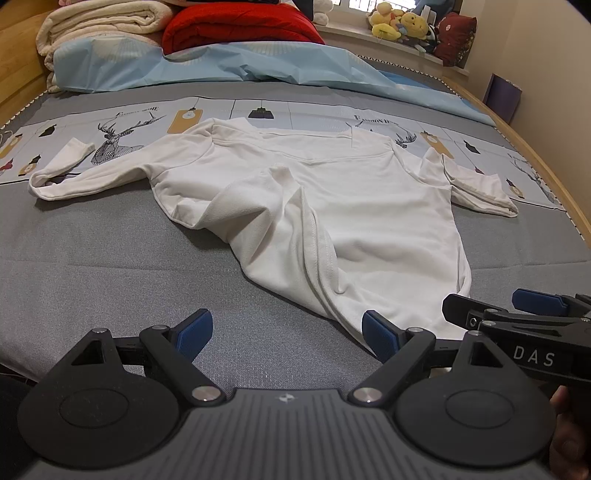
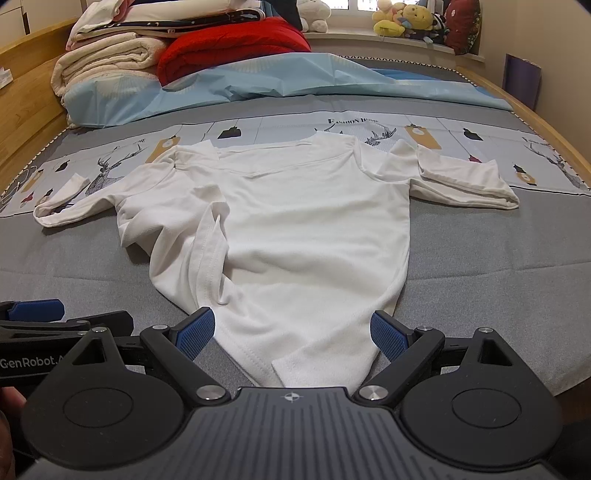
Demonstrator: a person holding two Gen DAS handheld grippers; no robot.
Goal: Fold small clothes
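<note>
A white long-sleeved shirt lies spread on the grey bed cover, hem toward me, sleeves out to both sides; its left side is bunched and folded over. It also shows in the right wrist view. My left gripper is open, low over the cover just left of the hem; its right fingertip touches the hem corner. My right gripper is open with the hem's middle lying between its fingers. The right gripper also shows in the left wrist view, and the left one in the right wrist view.
Folded cream blankets and a red quilt are stacked at the bed's far end behind a light blue sheet. Plush toys sit on the windowsill. The wooden bed frame runs along the right.
</note>
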